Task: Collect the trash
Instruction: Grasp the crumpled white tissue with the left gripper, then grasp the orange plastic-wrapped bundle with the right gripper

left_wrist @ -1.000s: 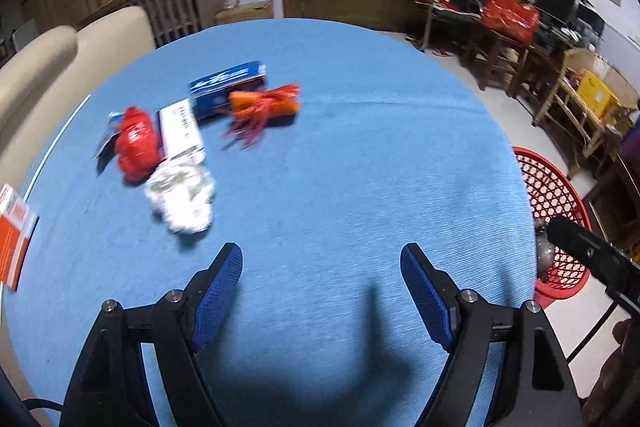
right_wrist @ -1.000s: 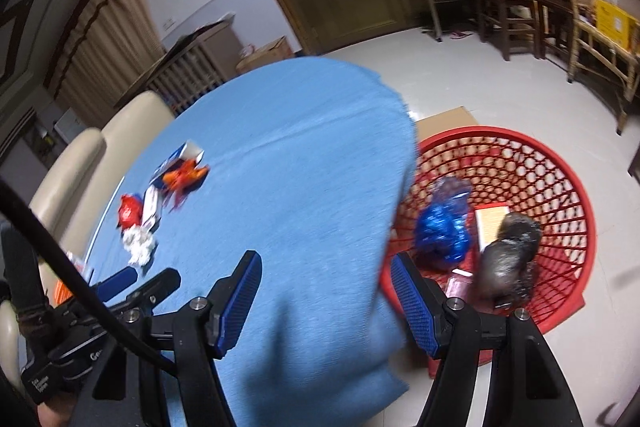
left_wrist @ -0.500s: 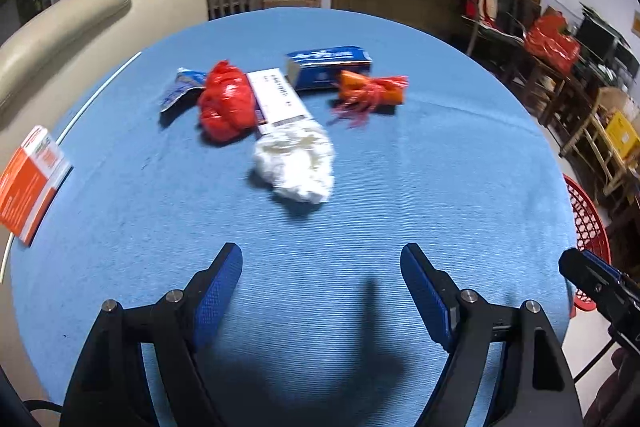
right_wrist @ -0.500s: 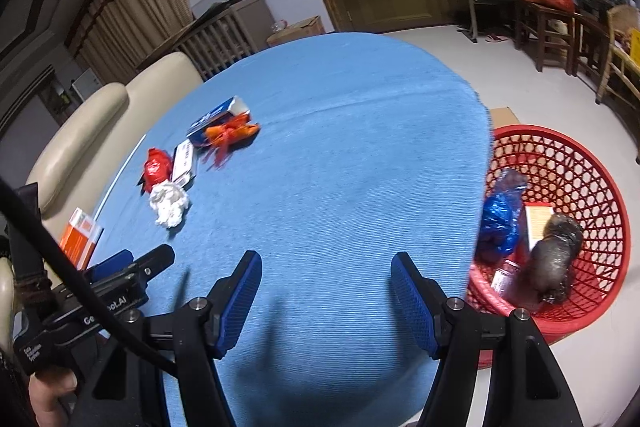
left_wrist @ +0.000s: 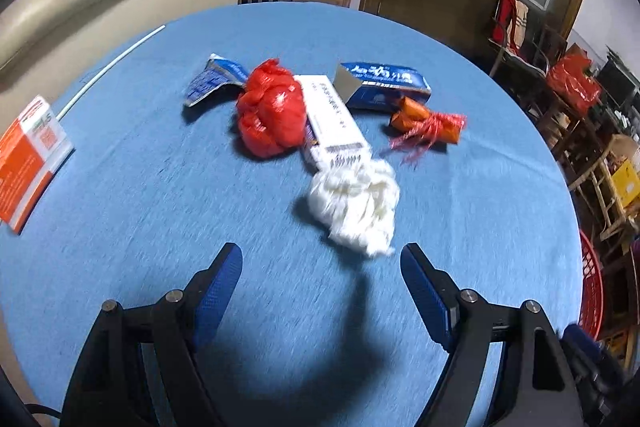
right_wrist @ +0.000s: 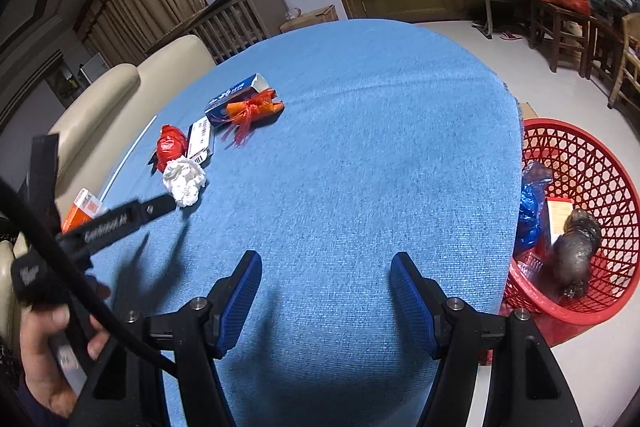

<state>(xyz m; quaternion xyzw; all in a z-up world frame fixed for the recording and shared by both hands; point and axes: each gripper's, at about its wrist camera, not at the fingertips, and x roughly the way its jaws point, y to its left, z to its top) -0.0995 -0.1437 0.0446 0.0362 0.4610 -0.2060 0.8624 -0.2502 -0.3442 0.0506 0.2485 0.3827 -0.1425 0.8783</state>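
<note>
Your left gripper point(left_wrist: 321, 267) hangs over the blue table point(left_wrist: 160, 195) with its jaws spread and nothing between them; the white crumpled tissue point(left_wrist: 356, 209) lies just beyond its right fingertip. Your right gripper point(right_wrist: 326, 277) is likewise spread and empty above bare cloth. Toward the table's far-left edge sit a red bag point(left_wrist: 272, 109), white box point(left_wrist: 334, 119), blue carton point(left_wrist: 384, 83) and orange wrapper point(left_wrist: 426, 121). The red basket point(right_wrist: 592, 187) stands off the right edge.
</note>
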